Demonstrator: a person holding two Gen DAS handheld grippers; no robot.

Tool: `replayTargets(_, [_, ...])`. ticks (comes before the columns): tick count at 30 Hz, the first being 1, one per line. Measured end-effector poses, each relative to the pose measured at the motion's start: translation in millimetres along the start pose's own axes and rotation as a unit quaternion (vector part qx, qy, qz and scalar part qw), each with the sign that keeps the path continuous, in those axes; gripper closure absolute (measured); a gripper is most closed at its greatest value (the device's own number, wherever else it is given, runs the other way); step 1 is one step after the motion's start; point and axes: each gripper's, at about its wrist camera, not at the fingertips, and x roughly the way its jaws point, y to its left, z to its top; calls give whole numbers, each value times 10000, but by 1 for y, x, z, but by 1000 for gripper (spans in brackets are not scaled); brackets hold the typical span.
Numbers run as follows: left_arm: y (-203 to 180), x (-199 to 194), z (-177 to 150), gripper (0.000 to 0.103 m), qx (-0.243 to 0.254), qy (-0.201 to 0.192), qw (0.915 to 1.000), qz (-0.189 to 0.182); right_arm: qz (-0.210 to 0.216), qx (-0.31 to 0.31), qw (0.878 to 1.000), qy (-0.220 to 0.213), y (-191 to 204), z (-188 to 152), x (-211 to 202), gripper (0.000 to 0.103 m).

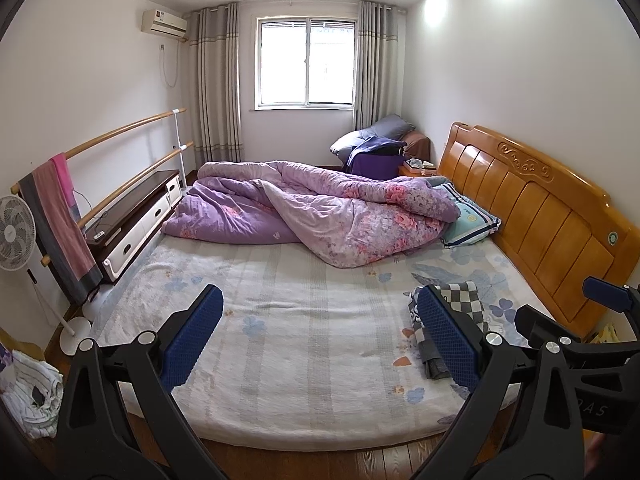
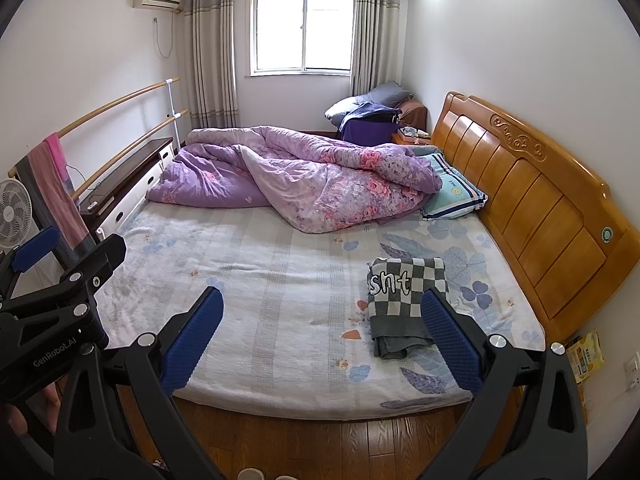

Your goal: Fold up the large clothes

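A folded grey-and-white checkered garment [image 2: 406, 300] with white letters lies on the bed's near right part, close to the headboard. In the left wrist view it [image 1: 464, 300] shows partly behind the right finger. My left gripper [image 1: 320, 340] is open and empty, held above the bed's near edge. My right gripper [image 2: 320, 340] is open and empty, also above the near edge, with the garment just beyond its right finger [image 2: 450, 344]. Each gripper shows at the edge of the other's view.
A crumpled purple floral quilt [image 2: 312, 176] and a striped pillow [image 2: 452, 192] lie at the bed's far side. A wooden headboard [image 2: 540, 208] stands right. A cabinet [image 1: 132, 220], rails with towels [image 1: 60, 216] and a fan [image 1: 14, 232] stand left. A pale cloth pile [image 1: 32, 396] lies on the floor.
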Motion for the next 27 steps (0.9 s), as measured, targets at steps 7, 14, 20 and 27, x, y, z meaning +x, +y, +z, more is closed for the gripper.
replayTargets(7, [1, 15, 1, 5, -27, 103, 9999, -35, -23, -59, 9999, 100, 1, 4, 9, 8])
replayTargets(14, [17, 44, 1, 5, -77, 262, 9996, -113, -87, -110, 9995, 269, 12, 13, 29, 8])
replayTargets(20, [52, 87, 6, 5, -155, 476, 9984, -245, -174, -134, 9988, 437, 43, 27, 60, 8])
replayTargets(27, [149, 170, 12, 5, -344, 935, 9944, -358, -193, -98, 9972, 720, 123, 51, 131, 8])
